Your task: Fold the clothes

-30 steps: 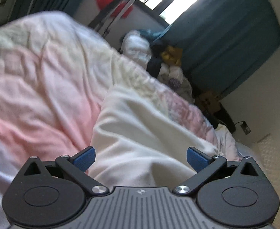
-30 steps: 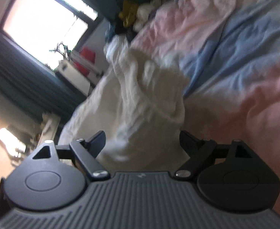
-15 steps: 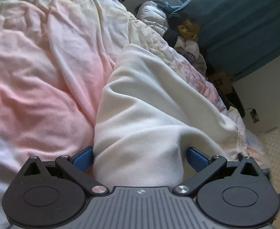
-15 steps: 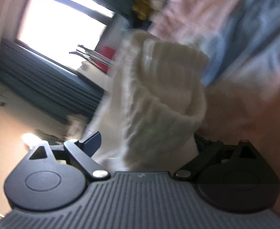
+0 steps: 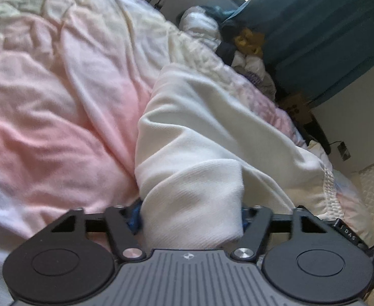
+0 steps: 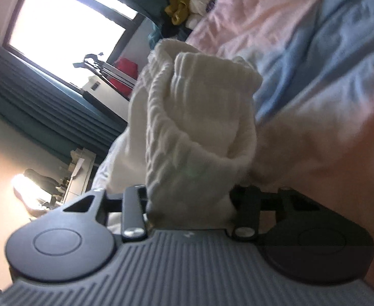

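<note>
Left wrist view: the left gripper [image 5: 190, 218] is pinching a bunched fold of the cream garment [image 5: 212, 132], its jaws having just been closing on that cloth. Beyond them the garment is lying across the pink quilt [image 5: 59, 117], the grip probably readying a lift. Likewise the right gripper [image 6: 188, 204] is clamping the garment's ribbed edge [image 6: 199, 117] above the quilt, jaws just closed inward.

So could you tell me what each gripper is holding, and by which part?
Both jaws have just closed on the cream garment: left gripper on a plain bunched fold, right gripper on its ribbed edge.
</note>
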A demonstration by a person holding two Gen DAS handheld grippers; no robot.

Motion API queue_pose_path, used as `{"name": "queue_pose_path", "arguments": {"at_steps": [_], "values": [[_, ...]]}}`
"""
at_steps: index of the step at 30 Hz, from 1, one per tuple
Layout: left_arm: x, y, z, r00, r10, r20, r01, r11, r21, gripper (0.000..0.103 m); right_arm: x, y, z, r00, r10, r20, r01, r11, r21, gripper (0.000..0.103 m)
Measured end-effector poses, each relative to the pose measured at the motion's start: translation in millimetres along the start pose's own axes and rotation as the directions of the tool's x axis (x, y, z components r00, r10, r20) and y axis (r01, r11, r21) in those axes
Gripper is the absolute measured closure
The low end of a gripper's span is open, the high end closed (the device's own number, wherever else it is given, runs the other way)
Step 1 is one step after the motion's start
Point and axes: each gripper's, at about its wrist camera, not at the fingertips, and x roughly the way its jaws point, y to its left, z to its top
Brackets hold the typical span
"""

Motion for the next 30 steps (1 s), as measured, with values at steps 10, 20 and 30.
{"name": "queue_pose_path", "arguments": {"at_steps": [10,20,30], "values": [[-40.6,-61.7,20.8,0.980,-0.147,0.133,0.143,0.989,0.037,0.061,-57.8,36.0,28.9,0.976,0.162,0.143,-0.157,0.987,-0.046,0.066],[44.9,-225.7,34.5,0.946,-0.307,0.103,0.286,0.942,0.178,0.061,-142.9,11.6,115.5,0.903,0.142,0.405,-0.126,0.990,-0.067,0.066],[236.0,-378.8,-25.4,0.894,-0.437,-0.098,0.447,0.857,0.257,0.061,-202.2,-119.6,199.1,0.795,-0.038,0.605,-0.002,0.998,0.066,0.066]]}}
